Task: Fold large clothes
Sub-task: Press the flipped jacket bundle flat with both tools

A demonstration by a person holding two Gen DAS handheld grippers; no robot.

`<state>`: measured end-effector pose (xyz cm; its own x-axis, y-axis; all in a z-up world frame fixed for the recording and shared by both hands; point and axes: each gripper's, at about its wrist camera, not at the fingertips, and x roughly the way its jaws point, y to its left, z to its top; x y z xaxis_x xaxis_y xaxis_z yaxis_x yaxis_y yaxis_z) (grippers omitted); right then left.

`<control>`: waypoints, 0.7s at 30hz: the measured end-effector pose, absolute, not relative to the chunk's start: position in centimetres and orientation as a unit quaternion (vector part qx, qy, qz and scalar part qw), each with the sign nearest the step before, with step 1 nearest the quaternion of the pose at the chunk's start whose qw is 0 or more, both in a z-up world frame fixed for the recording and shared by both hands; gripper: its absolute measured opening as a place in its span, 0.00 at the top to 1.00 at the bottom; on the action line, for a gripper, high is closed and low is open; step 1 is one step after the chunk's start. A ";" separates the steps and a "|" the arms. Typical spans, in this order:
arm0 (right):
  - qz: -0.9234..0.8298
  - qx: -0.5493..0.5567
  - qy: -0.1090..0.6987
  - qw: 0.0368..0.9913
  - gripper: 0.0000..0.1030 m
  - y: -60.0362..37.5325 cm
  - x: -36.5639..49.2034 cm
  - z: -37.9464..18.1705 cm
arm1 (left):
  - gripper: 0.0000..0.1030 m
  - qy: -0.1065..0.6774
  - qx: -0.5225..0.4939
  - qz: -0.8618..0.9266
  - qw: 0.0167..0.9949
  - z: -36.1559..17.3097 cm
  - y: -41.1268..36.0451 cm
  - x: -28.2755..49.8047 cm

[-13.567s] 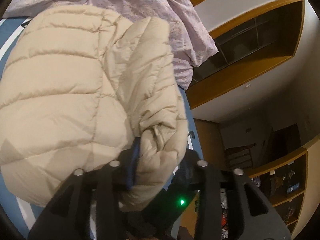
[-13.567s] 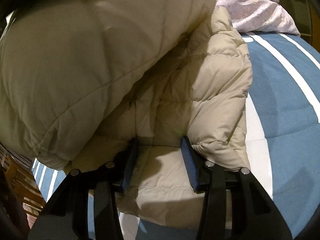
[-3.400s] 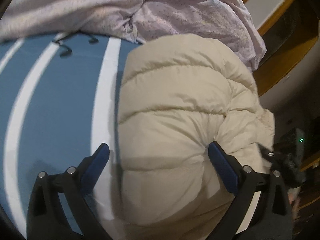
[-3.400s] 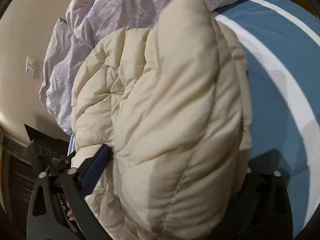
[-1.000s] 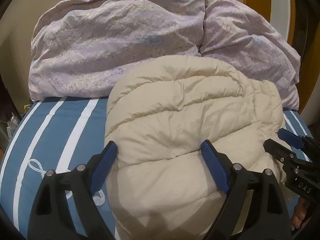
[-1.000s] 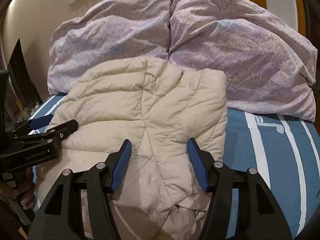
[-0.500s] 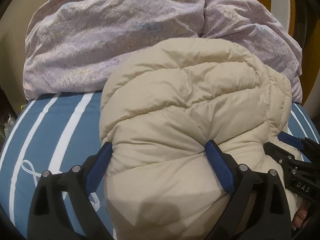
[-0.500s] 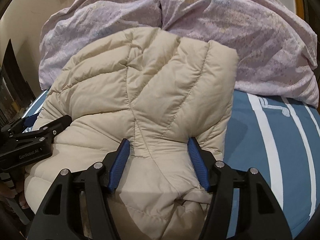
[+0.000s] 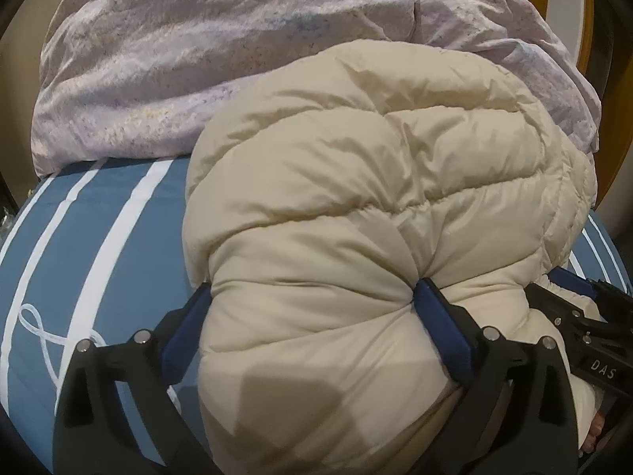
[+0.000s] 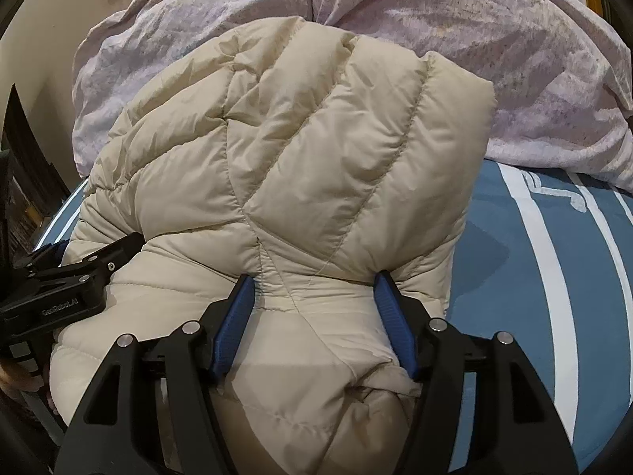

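Puffy beige quilted jacket (image 9: 356, 206), bunched in a rounded mound.

Both views sit just behind their own fingers, looking steeply down and forward, very close over the puffy beige jacket (image 9: 356, 206) on the striped bed (image 9: 99, 237). The left wrist view catches the right gripper (image 9: 581, 308) at its right edge; the right wrist view catches the left gripper (image 10: 71, 277) at its left. Both share the jacket and the lilac pillows (image 10: 474, 39) behind.
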<state>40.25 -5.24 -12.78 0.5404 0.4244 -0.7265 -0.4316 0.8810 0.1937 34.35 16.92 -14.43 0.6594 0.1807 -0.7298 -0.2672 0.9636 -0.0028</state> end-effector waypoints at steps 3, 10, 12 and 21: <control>0.244 -0.003 0.416 0.876 0.38 -5.3 40.4 -12.9 | 0.03 0.397 -0.056 0.122 0.908 -14.7 17.0 34.5; 0.242 -0.003 0.415 0.877 0.38 -5.1 40.3 -13.0 | 0.02 0.401 -0.061 0.122 0.906 -15.0 17.4 34.7; 0.241 -0.002 0.415 0.878 0.37 -5.1 40.2 -12.9 | 0.02 0.400 -0.062 0.123 0.906 -15.0 17.4 34.6; 0.223 -0.018 0.401 0.888 0.21 -5.6 38.6 -11.7 | 0.02 0.389 -0.082 0.128 0.908 -13.9 17.4 32.8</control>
<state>38.59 -5.61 -11.66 0.5792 0.3815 -0.7204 -0.4099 0.9002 0.1472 32.83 17.37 -13.86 0.6640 0.1687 -0.7285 -0.2964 0.9538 -0.0493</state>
